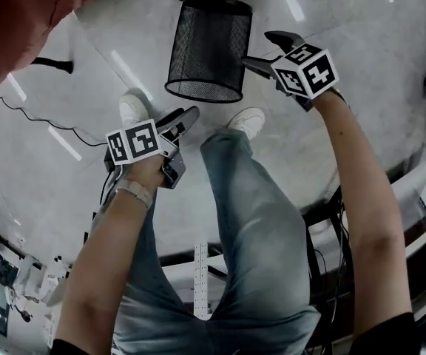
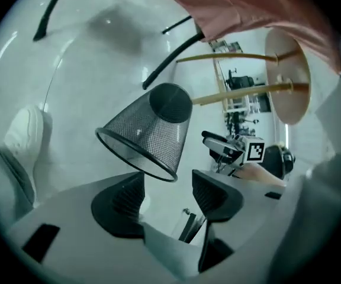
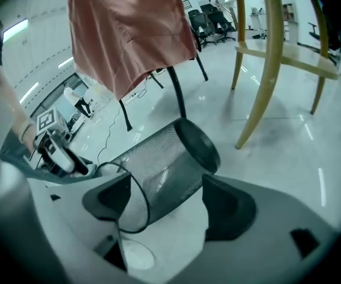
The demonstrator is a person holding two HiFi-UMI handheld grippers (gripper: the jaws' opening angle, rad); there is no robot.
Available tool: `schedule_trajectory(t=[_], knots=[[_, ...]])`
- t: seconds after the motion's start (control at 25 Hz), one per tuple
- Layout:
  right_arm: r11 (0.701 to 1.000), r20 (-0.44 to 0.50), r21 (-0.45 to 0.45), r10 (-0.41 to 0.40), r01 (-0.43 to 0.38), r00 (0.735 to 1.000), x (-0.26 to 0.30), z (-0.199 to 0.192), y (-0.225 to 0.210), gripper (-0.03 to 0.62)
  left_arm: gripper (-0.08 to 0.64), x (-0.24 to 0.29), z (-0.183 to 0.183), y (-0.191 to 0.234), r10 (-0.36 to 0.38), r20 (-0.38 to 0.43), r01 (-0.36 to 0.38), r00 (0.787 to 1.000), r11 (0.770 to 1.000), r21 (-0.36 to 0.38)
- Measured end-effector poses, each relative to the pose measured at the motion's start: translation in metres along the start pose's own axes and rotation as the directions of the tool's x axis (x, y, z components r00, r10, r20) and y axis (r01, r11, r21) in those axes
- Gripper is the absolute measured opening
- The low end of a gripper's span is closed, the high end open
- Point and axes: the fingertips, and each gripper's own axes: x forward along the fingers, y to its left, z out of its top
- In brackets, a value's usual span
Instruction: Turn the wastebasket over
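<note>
The mesh wastebasket [image 1: 205,46] sits mouth-down on the floor [image 1: 346,21], base up, while the left gripper [image 1: 187,117] and right gripper [image 1: 261,50] hold their fingers apart and clear of it; it is probably light, springy wire, best pinched at its stiffer rim.

The floor [image 1: 361,43] is pale and glossy, streaked with reflected ceiling strips. A black mesh wastebasket [image 1: 209,46] sits on it tilted, wide rim towards the person's two white shoes [image 1: 134,108], which stand just beside it; I can't tell how much of the rim touches. A thin black cable [image 1: 28,113] trails across the floor to one side. Pale wooden legs [image 3: 271,58] and a black leg [image 3: 176,93] under pink cloth stand beyond, with office chairs [image 3: 209,19] far off.
</note>
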Motion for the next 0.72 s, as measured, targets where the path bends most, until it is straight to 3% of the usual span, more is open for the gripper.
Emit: schedule_trajectory(t=[0.08,0.16,0.32,0.52,0.6,0.72], knots=[[1.0,0.03,0.01,-0.006,0.006,1.0,0.006,0.022,-0.018,0.374,0.253,0.01,-0.002,0.001,-0.015,0.057,0.02,0.998,0.996,-0.091],[1.0,0.042,0.021,-0.001,0.0,0.999,0.015,0.039,-0.03,0.385,0.255,0.016,-0.005,0.003,-0.028,0.083,0.039,0.996,0.99,-0.137],[0.999,0.039,-0.002,0.036,-0.036,0.999,0.039,0.063,-0.048,0.396,0.261,0.032,0.005,0.003,-0.051,0.126,0.068,0.991,0.988,-0.138],[0.995,0.019,-0.058,0.086,-0.085,0.996,0.068,0.079,-0.048,0.396,0.254,0.038,0.031,0.014,-0.041,0.214,0.087,0.976,0.974,-0.208],[0.993,0.032,-0.042,0.111,-0.11,0.993,0.073,0.083,-0.046,0.396,0.166,0.039,0.033,0.021,-0.022,0.218,0.069,0.976,0.975,-0.209],[0.991,0.06,-0.018,0.135,-0.134,0.989,0.073,0.084,-0.043,0.394,0.153,0.036,0.033,0.023,-0.045,0.228,0.094,0.973,0.973,-0.21]])
